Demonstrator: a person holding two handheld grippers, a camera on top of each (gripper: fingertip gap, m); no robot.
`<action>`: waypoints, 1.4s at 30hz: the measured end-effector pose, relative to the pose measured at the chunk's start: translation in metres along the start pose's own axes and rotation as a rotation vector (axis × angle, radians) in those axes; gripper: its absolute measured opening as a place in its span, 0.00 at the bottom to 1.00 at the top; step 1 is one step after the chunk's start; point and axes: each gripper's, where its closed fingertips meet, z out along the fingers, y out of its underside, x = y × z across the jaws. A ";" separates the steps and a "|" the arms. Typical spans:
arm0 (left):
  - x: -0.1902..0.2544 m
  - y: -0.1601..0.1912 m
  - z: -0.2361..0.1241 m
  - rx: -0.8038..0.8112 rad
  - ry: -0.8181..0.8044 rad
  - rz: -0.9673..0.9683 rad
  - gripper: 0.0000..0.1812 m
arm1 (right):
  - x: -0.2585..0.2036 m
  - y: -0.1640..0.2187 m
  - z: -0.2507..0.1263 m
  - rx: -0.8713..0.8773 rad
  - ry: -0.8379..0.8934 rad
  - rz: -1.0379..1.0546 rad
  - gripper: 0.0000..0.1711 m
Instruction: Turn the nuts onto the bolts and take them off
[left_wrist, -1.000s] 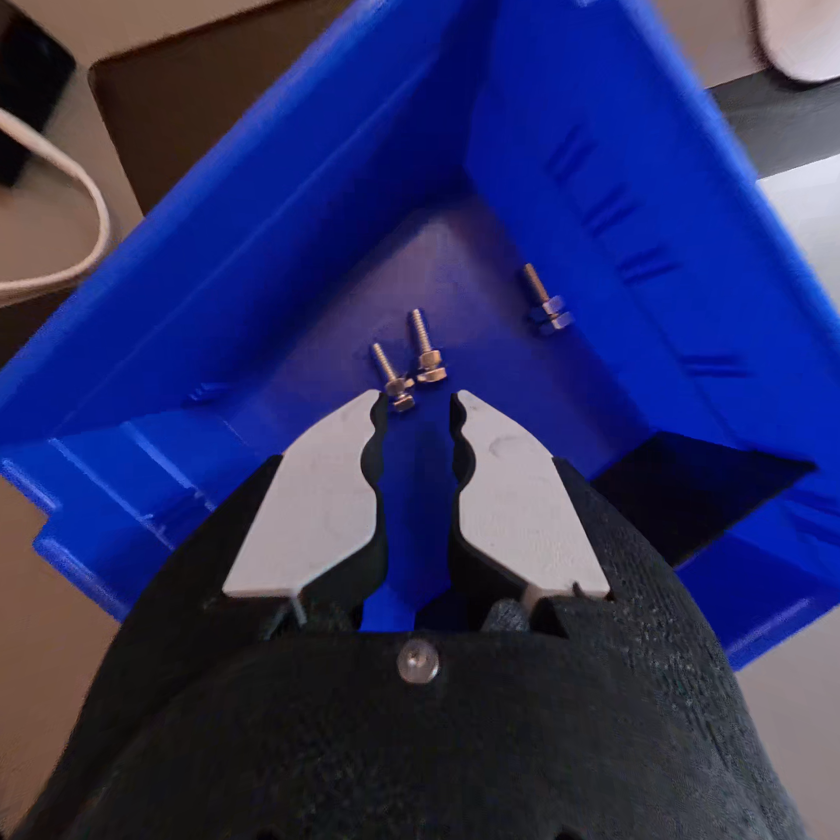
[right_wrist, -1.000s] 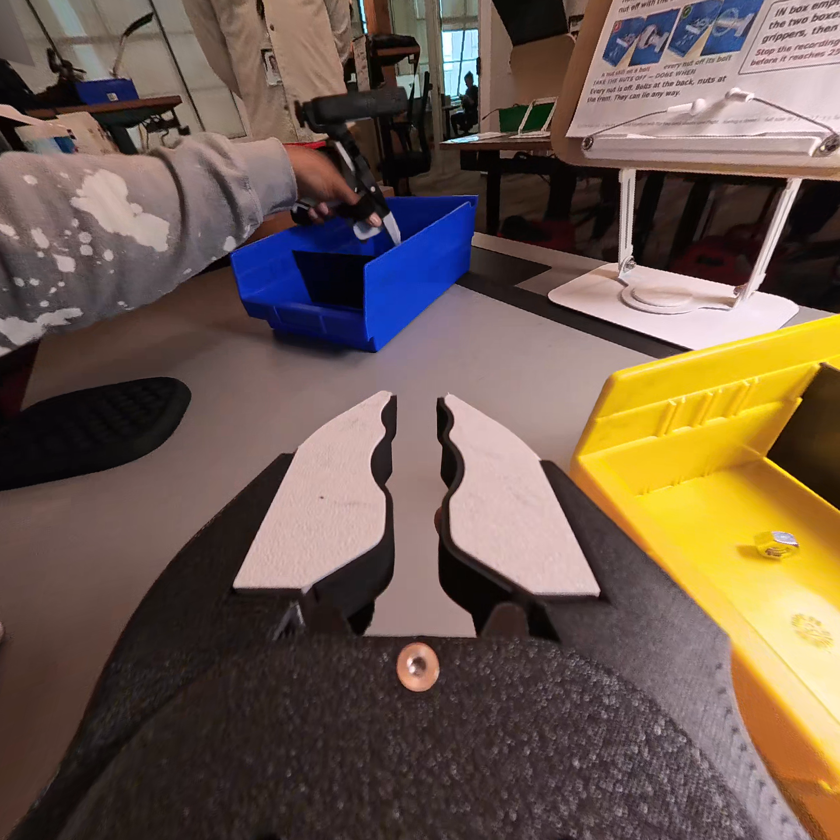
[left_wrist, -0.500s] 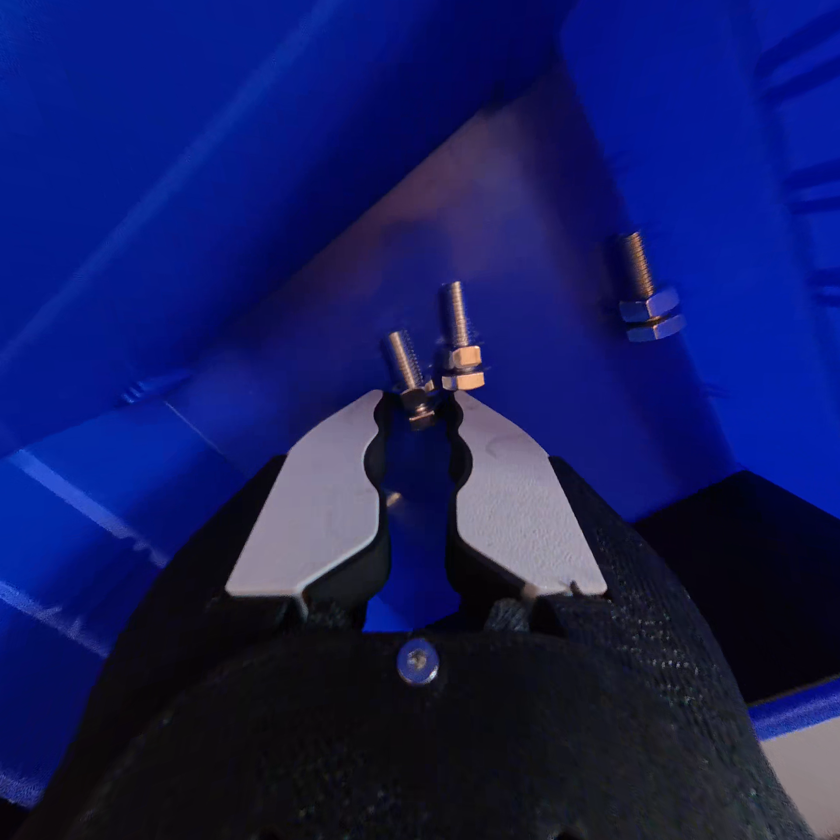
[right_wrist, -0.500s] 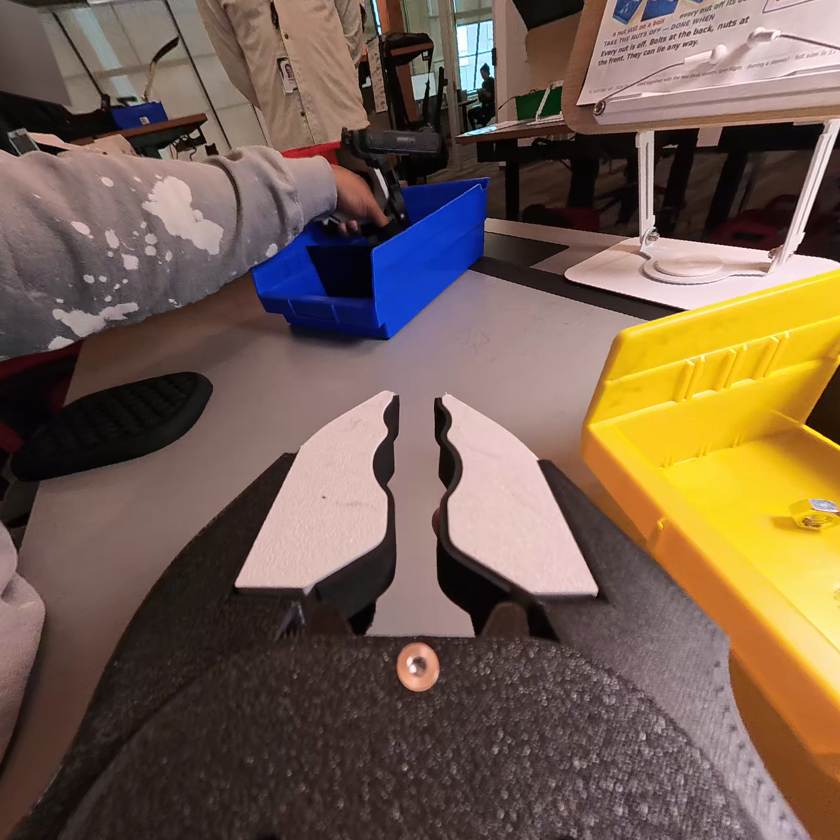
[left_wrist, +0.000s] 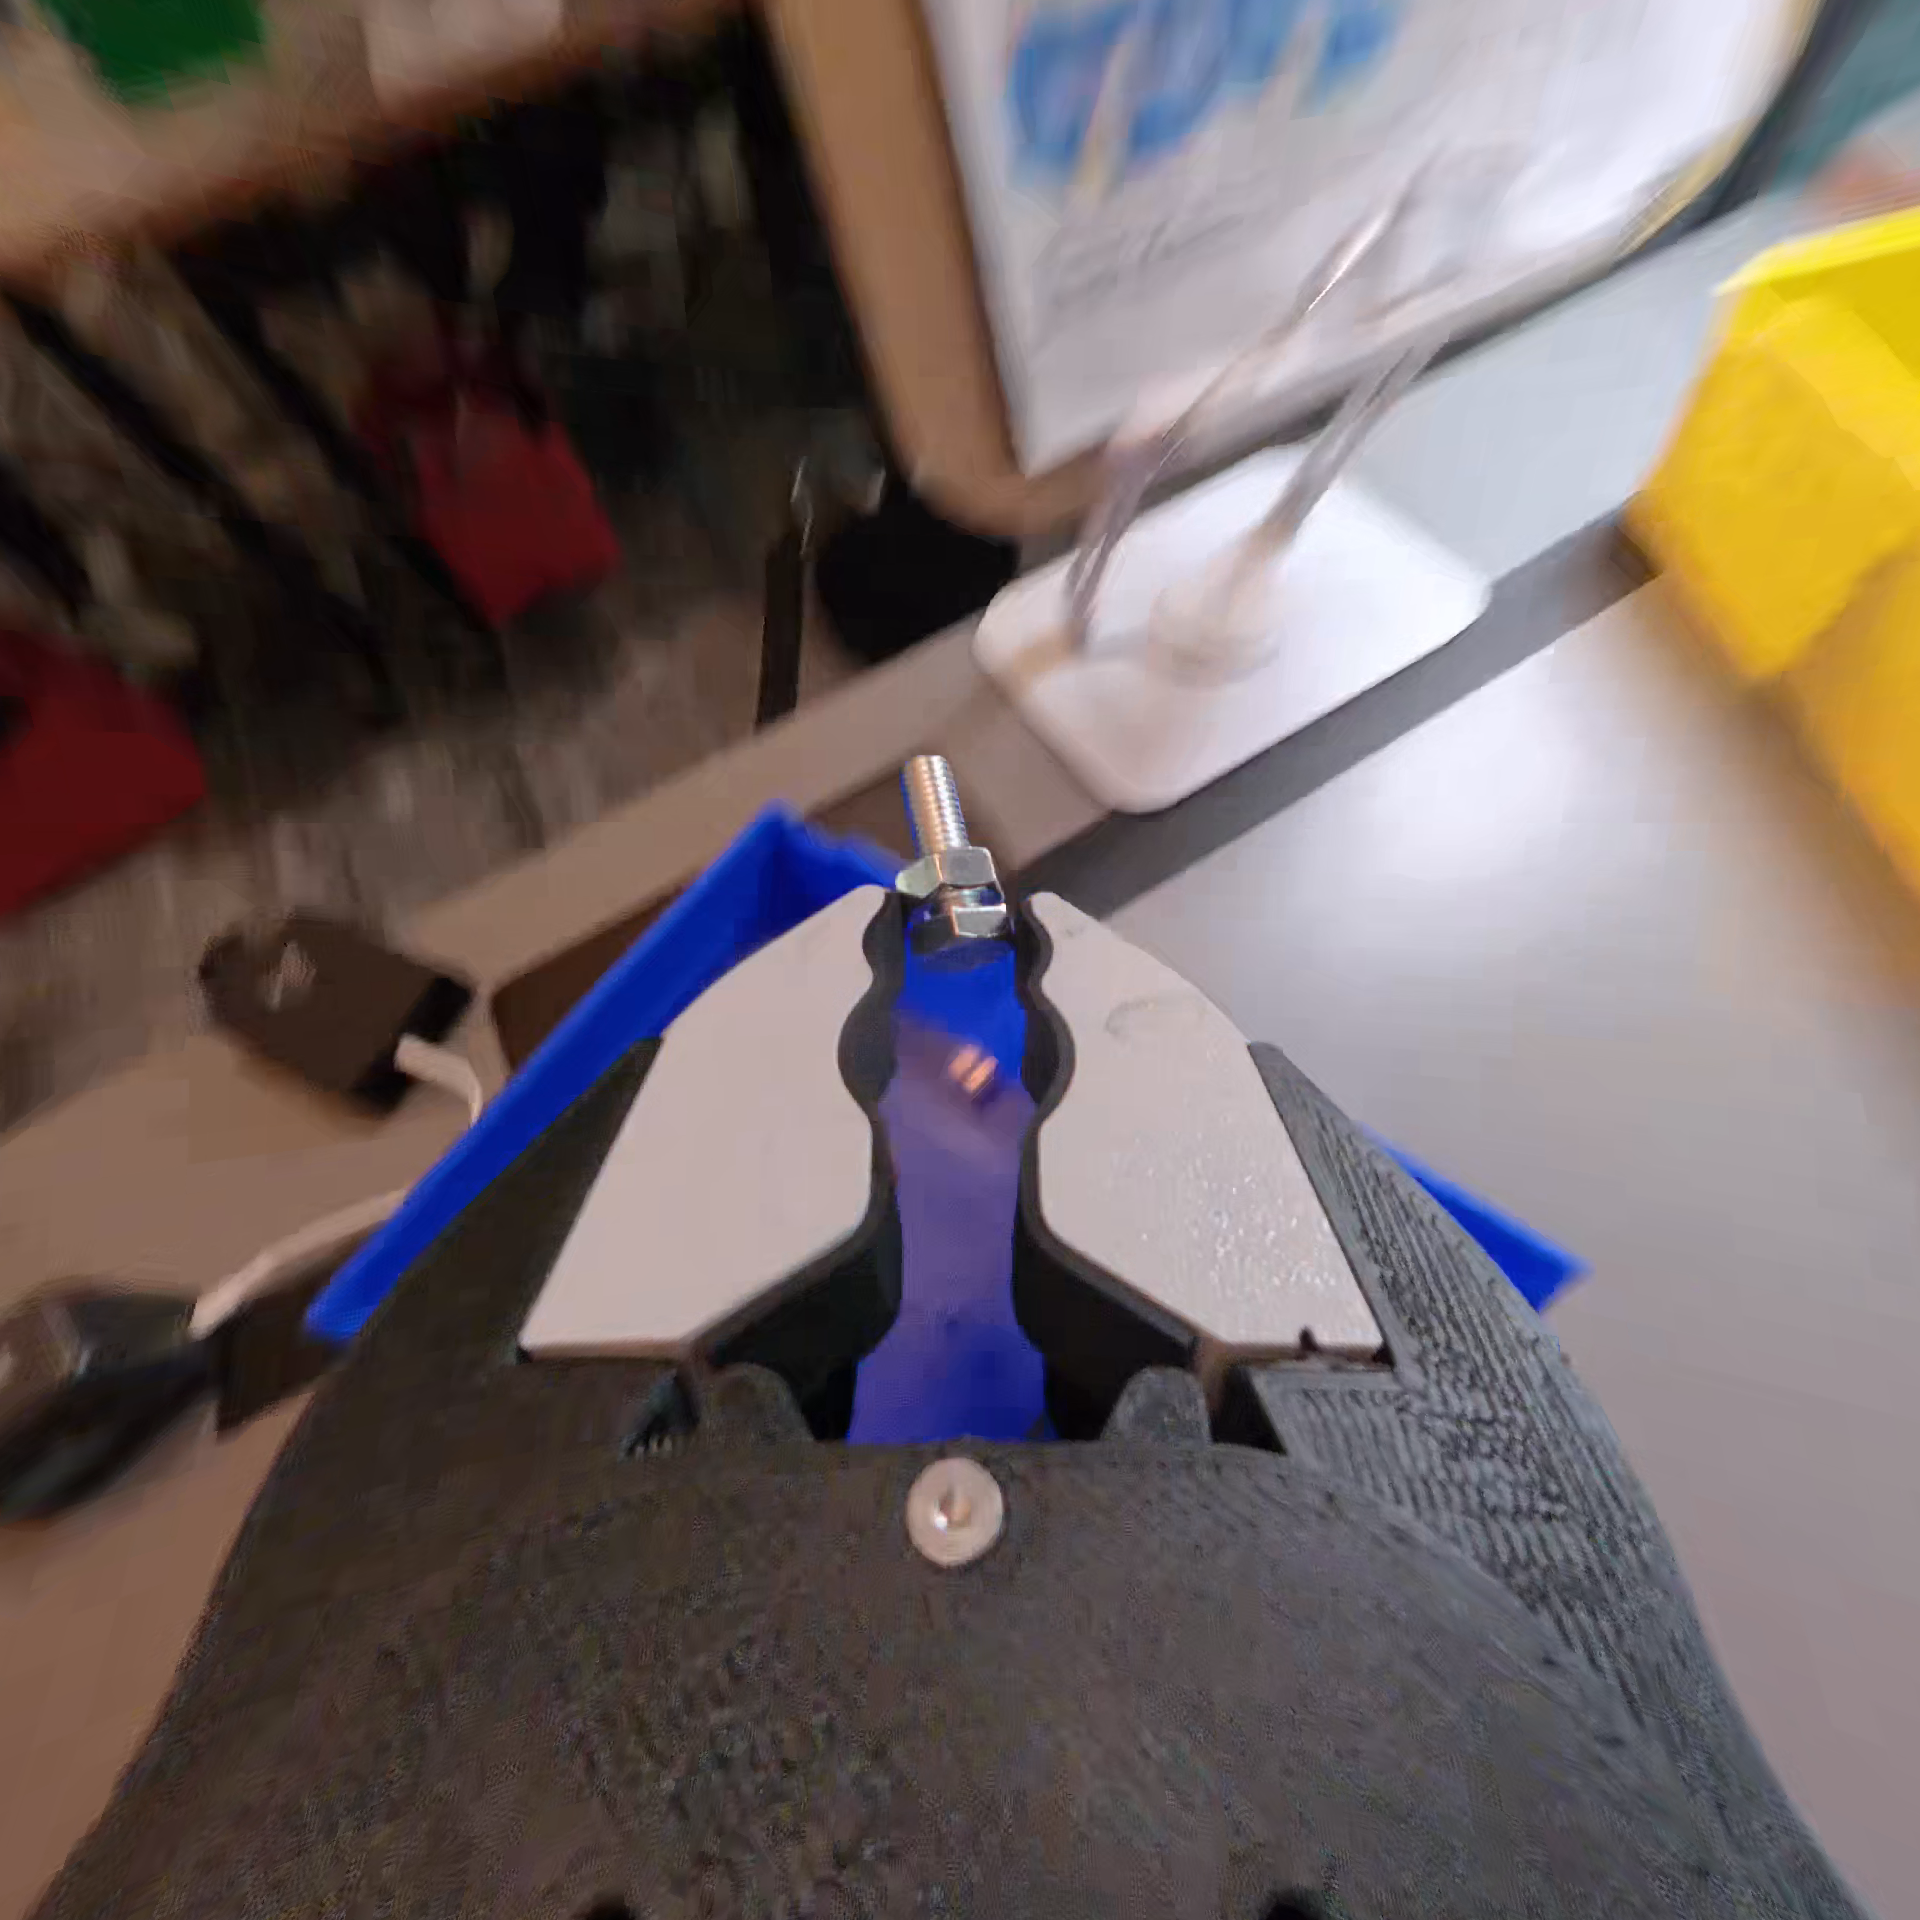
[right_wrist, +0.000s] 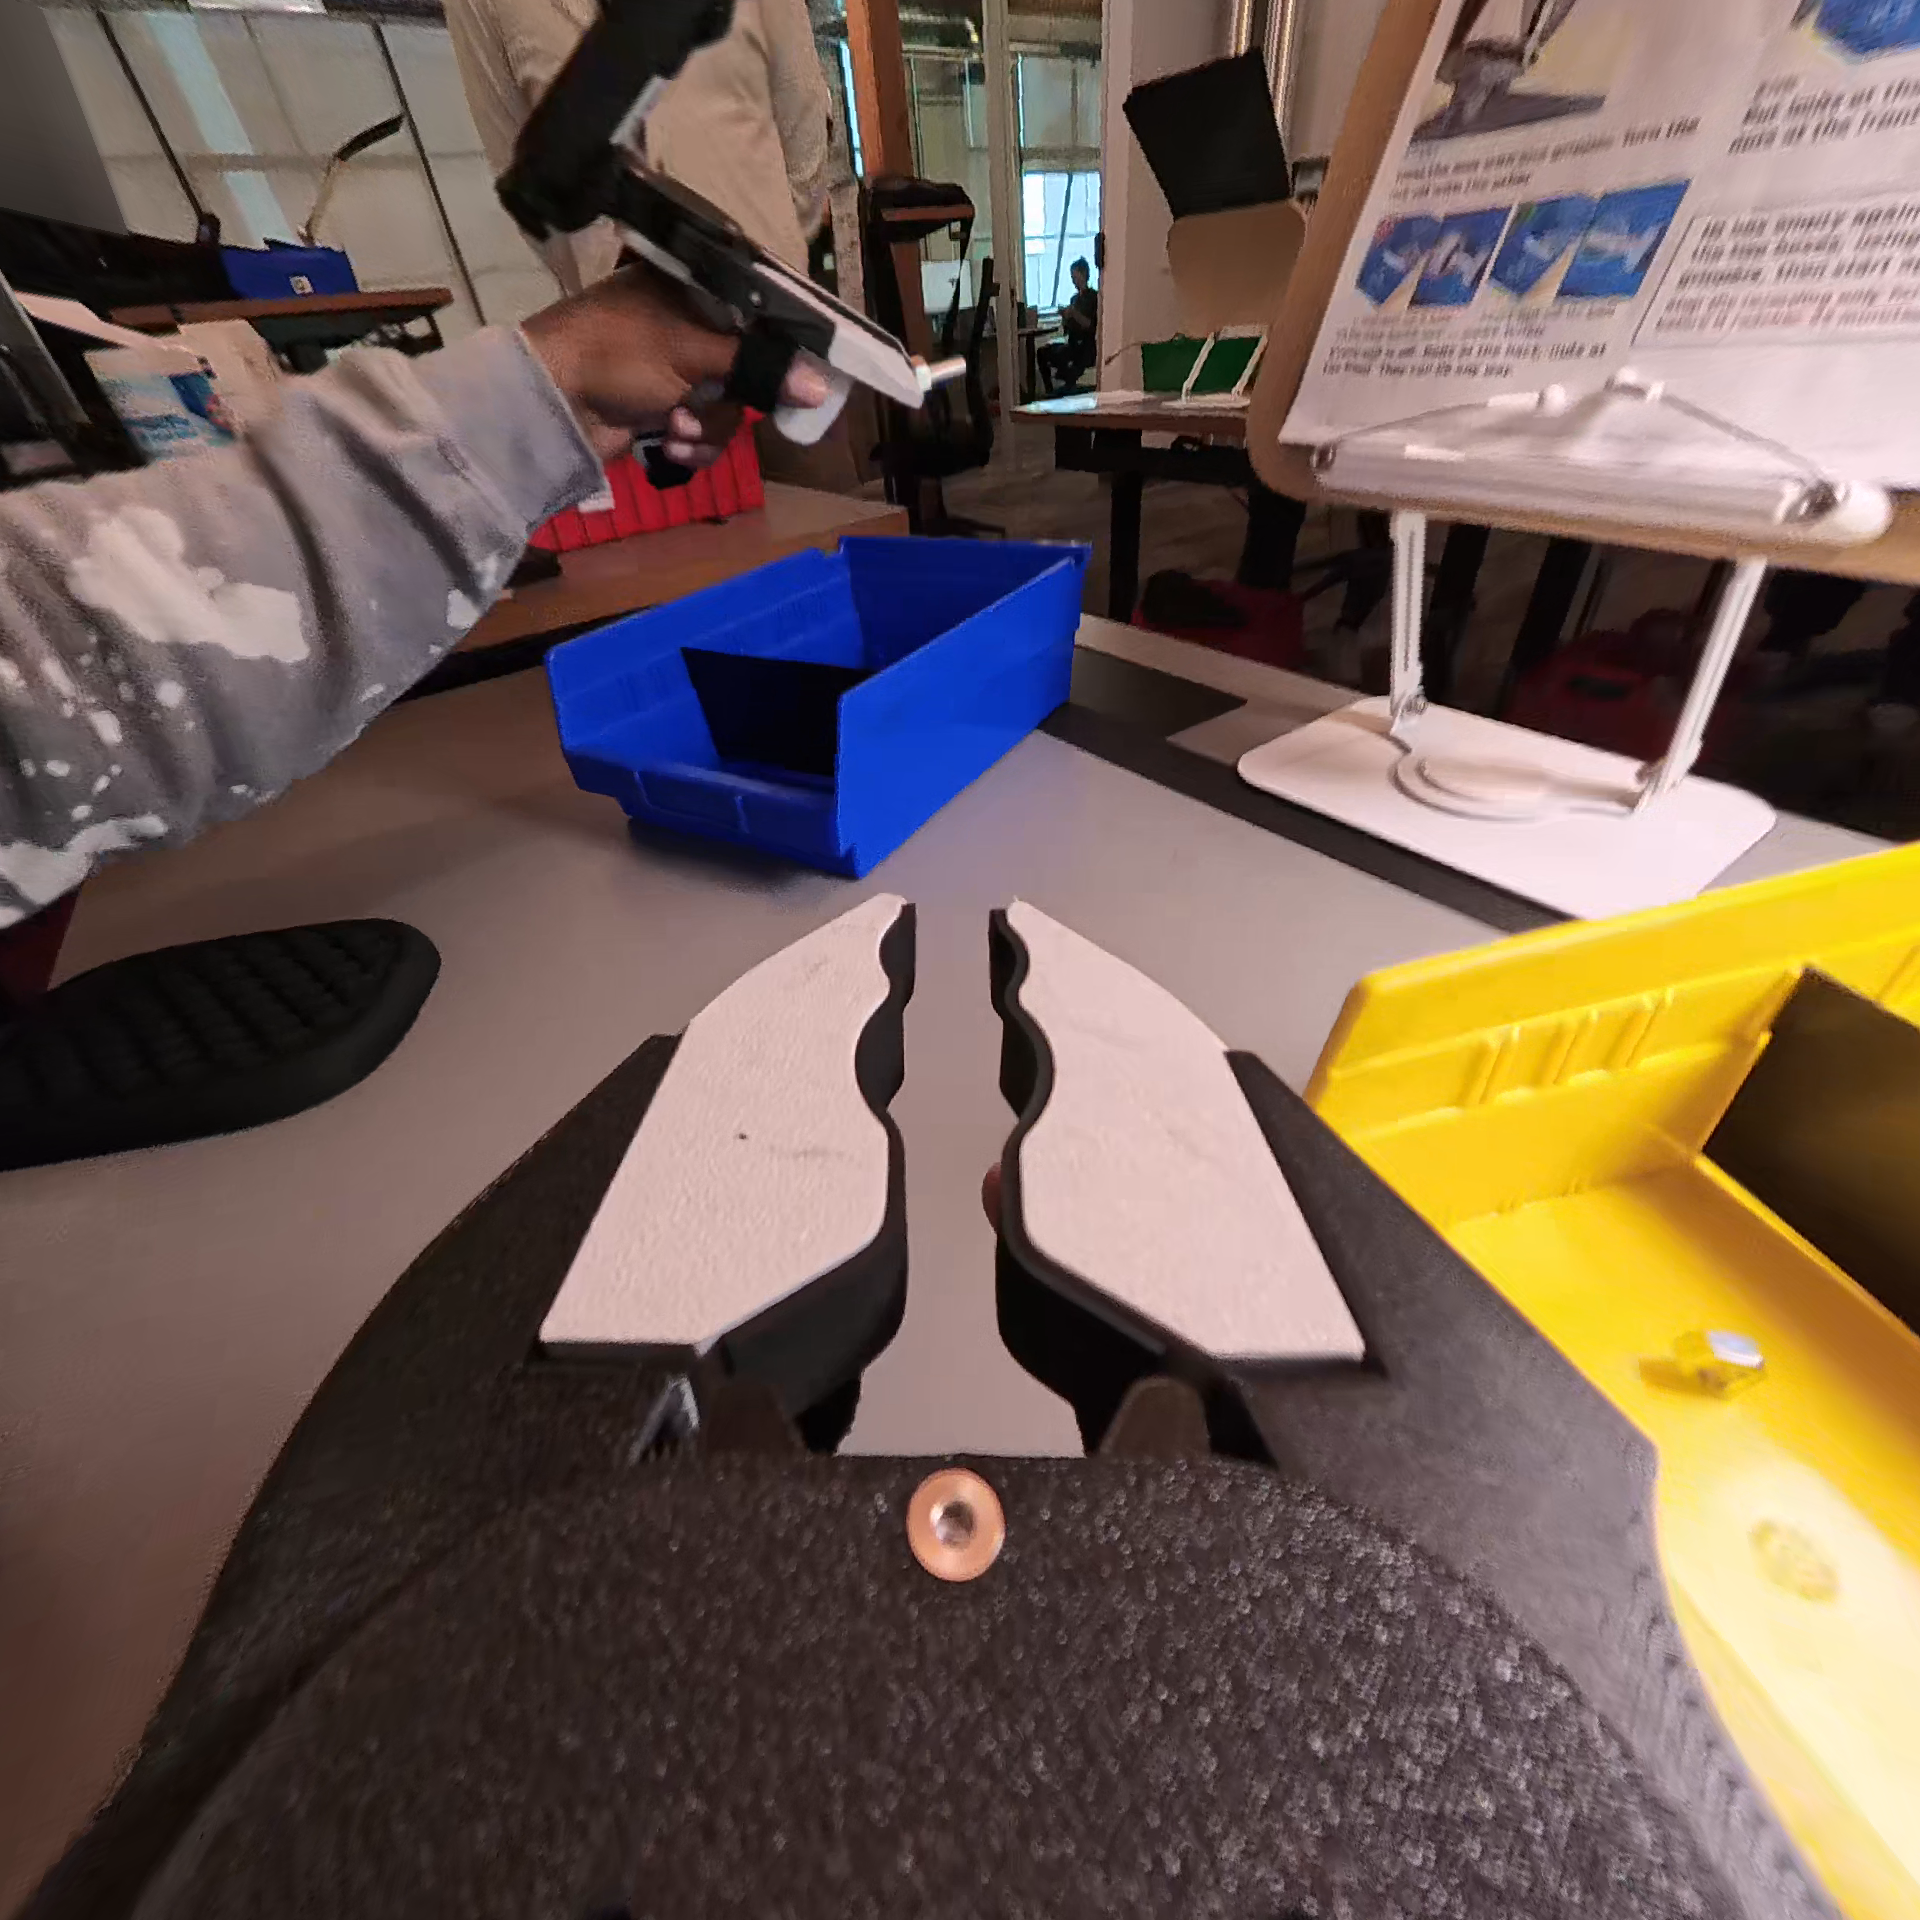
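Observation:
My left gripper (left_wrist: 954, 914) is shut on the head end of a steel bolt (left_wrist: 935, 816) with a nut (left_wrist: 945, 871) threaded on it. The bolt's shank points away from me, above the blue bin (left_wrist: 623, 997). In the right wrist view the left gripper (right_wrist: 920, 382) is held high above the blue bin (right_wrist: 935, 707). My right gripper (right_wrist: 951, 920) is open and empty, low over the grey table between the blue bin and the yellow bin (right_wrist: 1558, 1029). A loose nut (right_wrist: 1704, 1359) lies in the yellow bin.
A white stand (right_wrist: 1507, 800) with an instruction sheet stands at the back right. A black pad (right_wrist: 208, 1023) lies at the left. A grey spattered sleeve (right_wrist: 260, 603) reaches across the left side. A person stands behind the table. Across from one pair of fingers to the other is roughly 40 centimetres.
My left gripper closed on a bolt in the blue bin and lifted it up out of the bin. My right gripper stayed open and moved only slightly.

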 end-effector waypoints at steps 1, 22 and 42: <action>0.021 -0.023 -0.017 0.116 0.043 0.023 0.12 | -0.001 -0.013 0.002 0.021 0.001 -0.018 0.07; 0.290 -0.094 -0.149 1.163 0.437 -0.020 0.11 | -0.079 -0.189 0.036 0.300 -0.354 0.025 0.17; 0.341 -0.070 -0.129 0.816 0.954 0.000 0.12 | -0.074 -0.162 0.020 0.155 -0.513 -0.031 0.06</action>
